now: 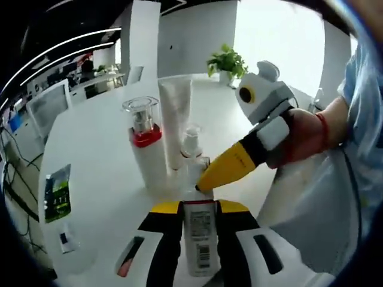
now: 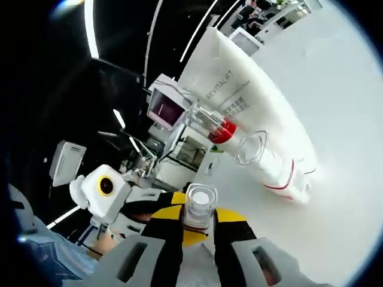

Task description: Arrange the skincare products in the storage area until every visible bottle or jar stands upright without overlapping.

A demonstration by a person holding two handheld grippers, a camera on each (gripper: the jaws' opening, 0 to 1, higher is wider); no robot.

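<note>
Two hand-held grippers converge on a cluster of skincare products near the edge of a round white table [image 1: 102, 149]. The left gripper [image 1: 199, 239], black and yellow, is clamped on a slim white bottle with a barcode label [image 1: 199, 242], held between its jaws low in the left gripper view. The right gripper [image 2: 198, 239], seen in its own view, has its jaws closed around a small clear-capped white pump bottle [image 2: 198, 209]; in the left gripper view its yellow tip [image 1: 230, 166] reaches in beside that same small bottle, guided by a person's hand [image 1: 299, 136]. Just behind stand a tall white pump bottle with a red collar and clear cap [image 1: 145, 149] and an upright white squeeze tube printed with lettering [image 1: 175, 122], close beside each other, possibly touching. The risk, judging from the tight spacing: either gripper's wide jaws could clip the red-collared bottle or the tube while setting a product down, toppling the top-heavy pair, and the two grippers, working nearly tip to tip, could knock each other's load askew. Counted: four skincare containers, namely three bottles and one tube; two grippers; one green-printed sachet [image 1: 58, 193] lying flat well apart near the table's rim; one potted green plant [image 1: 226, 63] at the far side.
</note>
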